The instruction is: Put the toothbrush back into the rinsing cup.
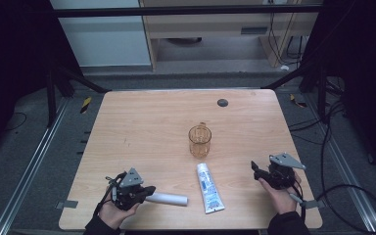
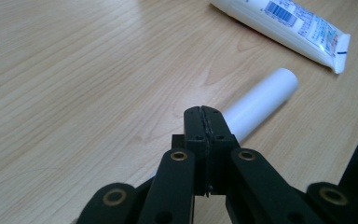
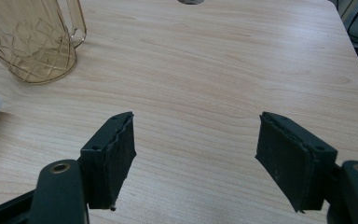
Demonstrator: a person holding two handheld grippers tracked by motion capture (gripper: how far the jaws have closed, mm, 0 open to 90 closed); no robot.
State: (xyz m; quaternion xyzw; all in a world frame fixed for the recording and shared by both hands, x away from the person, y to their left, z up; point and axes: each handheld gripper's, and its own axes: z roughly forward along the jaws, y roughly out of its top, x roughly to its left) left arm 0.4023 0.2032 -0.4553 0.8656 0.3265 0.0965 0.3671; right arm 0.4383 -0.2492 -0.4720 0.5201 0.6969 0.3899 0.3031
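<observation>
A white cylinder [image 1: 169, 199] lies on its side near the front edge of the wooden table [image 1: 142, 127]. My left gripper [image 1: 149, 189] is at its left end with the jaws pressed flat together. In the left gripper view the shut tips [image 2: 203, 112] sit over the near end of the white cylinder [image 2: 261, 100] and hide it; nothing shows between the pads. A white toothpaste tube [image 1: 209, 187] lies just right of the cylinder. An amber glass mug [image 1: 199, 140] stands upright behind it. My right gripper [image 1: 254, 169] is open at the front right, jaws [image 3: 196, 154] wide apart over bare wood.
A small dark round disc [image 1: 222, 102] sits near the table's far edge. The toothpaste tube [image 2: 284, 25] lies beyond the cylinder in the left gripper view. The mug [image 3: 30, 39] stands at the upper left of the right gripper view. Cables lie on the floor at the right.
</observation>
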